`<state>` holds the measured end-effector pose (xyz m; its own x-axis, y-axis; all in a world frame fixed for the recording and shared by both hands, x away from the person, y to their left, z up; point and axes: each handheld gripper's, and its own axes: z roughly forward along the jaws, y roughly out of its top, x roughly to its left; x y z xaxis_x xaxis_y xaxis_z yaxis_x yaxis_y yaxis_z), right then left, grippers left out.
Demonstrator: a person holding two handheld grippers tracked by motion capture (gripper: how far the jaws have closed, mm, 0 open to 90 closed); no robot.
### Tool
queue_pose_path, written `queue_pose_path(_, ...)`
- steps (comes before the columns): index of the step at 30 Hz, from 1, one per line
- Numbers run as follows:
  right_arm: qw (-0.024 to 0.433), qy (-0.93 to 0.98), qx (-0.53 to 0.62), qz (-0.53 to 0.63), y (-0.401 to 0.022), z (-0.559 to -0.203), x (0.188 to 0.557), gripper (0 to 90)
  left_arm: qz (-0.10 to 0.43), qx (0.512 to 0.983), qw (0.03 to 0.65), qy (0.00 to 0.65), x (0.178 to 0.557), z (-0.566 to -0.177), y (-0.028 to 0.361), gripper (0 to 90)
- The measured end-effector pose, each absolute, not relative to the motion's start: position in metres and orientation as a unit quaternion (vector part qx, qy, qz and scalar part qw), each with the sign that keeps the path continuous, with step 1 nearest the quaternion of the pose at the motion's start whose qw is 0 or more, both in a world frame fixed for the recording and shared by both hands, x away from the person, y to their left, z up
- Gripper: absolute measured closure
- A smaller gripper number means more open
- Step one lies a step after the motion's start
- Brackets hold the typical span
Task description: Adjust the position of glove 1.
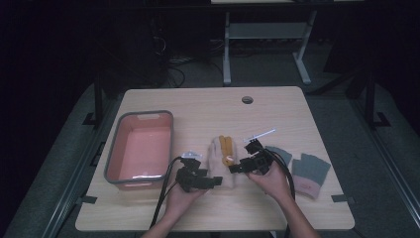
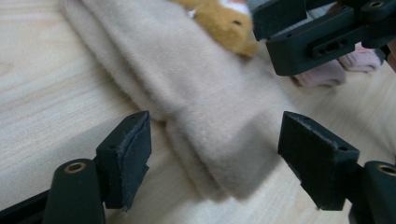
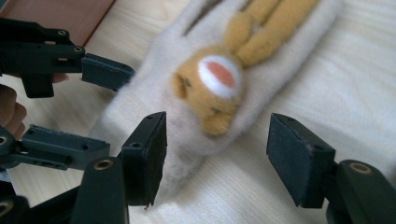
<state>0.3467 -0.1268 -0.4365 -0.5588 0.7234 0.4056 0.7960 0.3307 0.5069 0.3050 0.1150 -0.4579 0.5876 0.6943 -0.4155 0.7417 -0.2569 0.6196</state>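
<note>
1. Both tools are at the cream glove in the middle of the tabletop: the left tool comes at its near, cuff end, and the right tool at its near right side by the toy face.
2. Bin: the pink bin with the grey rim stands well to the left of the glove and holds nothing that I can see. If the gloves are meant to go in it, none has gone in yet.
3. Grey gloves: a pair lies to the right of the right hand, flat on the tabletop and untouched.
4. Cream glove: it lies flat, fingers pointing away from the person, with an orange plush animal sewn on its back. It has not been lifted.
5. Left tool: in the left gripper view its jaws stand apart on either side of the cuff, with neither pad pressing on the fabric.
6. Right tool: in the right gripper view its jaws also stand apart, low over the glove's near edge below the plush face, gripping nothing.
7. My reading: the work is at its start. The grasp, the lift and the carry are all left to do.
</note>
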Motion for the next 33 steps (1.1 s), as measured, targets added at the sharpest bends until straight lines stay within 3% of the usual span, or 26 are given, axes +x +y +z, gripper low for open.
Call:
queue_pose_path(7, 0.082, -0.788, -0.496, -0.355, -0.13, -0.45, 0.349, 42.9, -0.042, 0.795, 0.396, 0.458, 0.308, -0.463, 0.112, 33.2)
queue_pose_path(19, 0.094, -0.764, -0.525, -0.363, -0.125, -0.462, 0.352, 47.1, -0.068, 0.793, 0.397, 0.457, 0.313, -0.465, 0.113, 50.9)
queue_pose_path(33, 0.119, -0.724, -0.55, -0.398, -0.118, -0.473, 0.348, 69.7, -0.094, 0.788, 0.396, 0.462, 0.319, -0.467, 0.113, 61.7)
